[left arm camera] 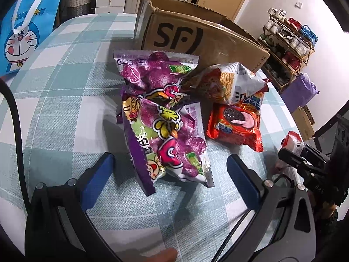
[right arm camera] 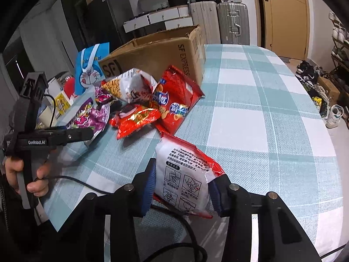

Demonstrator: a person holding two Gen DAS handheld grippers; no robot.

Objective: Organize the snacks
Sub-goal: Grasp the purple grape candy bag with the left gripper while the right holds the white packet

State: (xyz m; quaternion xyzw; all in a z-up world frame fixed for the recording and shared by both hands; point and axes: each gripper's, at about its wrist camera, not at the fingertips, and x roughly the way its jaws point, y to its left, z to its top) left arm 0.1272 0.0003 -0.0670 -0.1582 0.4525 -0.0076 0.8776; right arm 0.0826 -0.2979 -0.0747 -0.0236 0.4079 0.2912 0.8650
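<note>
The cardboard box (right arm camera: 157, 52), printed "SF EXPRESS", stands open-topped beyond the snack pile, ahead and left of the right gripper (right arm camera: 182, 187), which is clamped on a white-and-red packet (right arm camera: 185, 174), apparently instruction-printed, while the left gripper (left arm camera: 172, 170) gapes around the purple bag (left arm camera: 170, 144), untouched.

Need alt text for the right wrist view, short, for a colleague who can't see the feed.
The right gripper is shut on a white and red packet above a checked tablecloth. Beyond lie more snack bags beside an open cardboard box; the left gripper is at left.
</note>
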